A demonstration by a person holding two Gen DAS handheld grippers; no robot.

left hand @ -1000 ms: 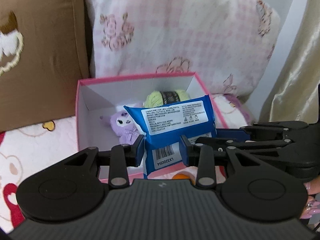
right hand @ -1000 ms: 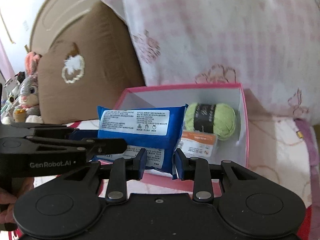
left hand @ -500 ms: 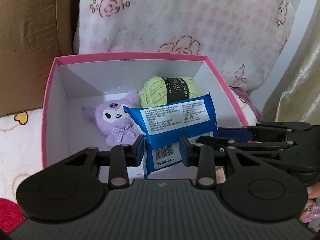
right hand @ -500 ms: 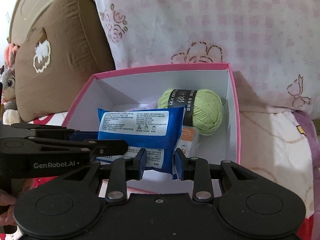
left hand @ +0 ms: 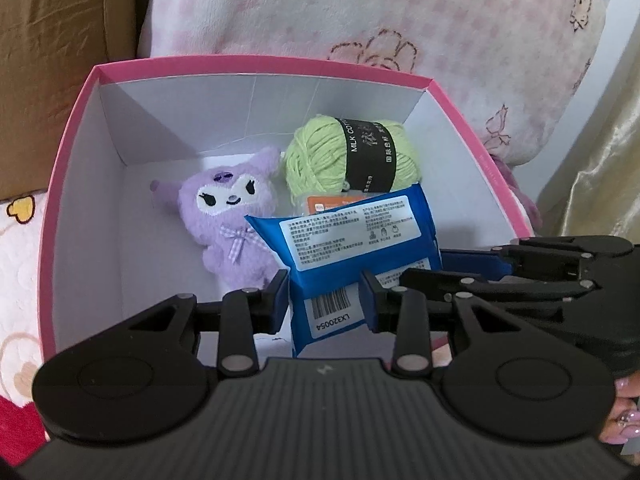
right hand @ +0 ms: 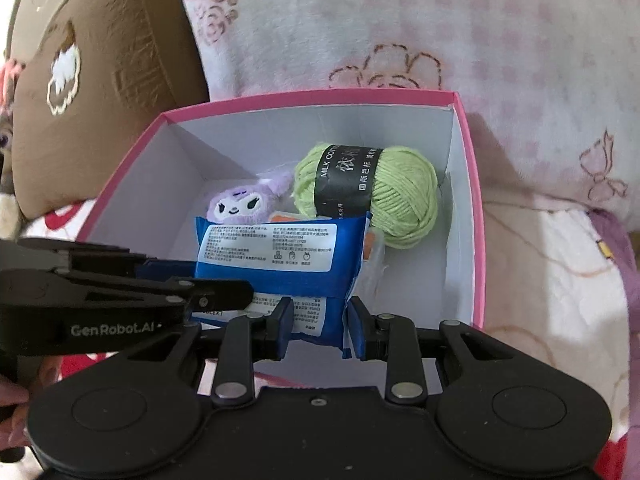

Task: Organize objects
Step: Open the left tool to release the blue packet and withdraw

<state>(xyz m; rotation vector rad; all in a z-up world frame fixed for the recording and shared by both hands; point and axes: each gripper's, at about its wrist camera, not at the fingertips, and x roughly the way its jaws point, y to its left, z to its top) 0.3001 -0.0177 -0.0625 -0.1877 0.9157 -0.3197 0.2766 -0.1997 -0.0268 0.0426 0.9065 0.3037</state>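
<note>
While lowered over pink box (left hand: 68,168): blue packet (left hand: 344,240) soft, light, slippery film; pinched at both ends, left gripper (left hand: 324,300) easing open, right gripper (right hand: 318,322) clamped.

Both grippers tilt steeply downward, side by side. The left gripper (left hand: 324,296) has its jaws easing apart around a blue packet (left hand: 344,236); the right gripper (right hand: 318,326), at its three o'clock, pinches the same packet.
</note>
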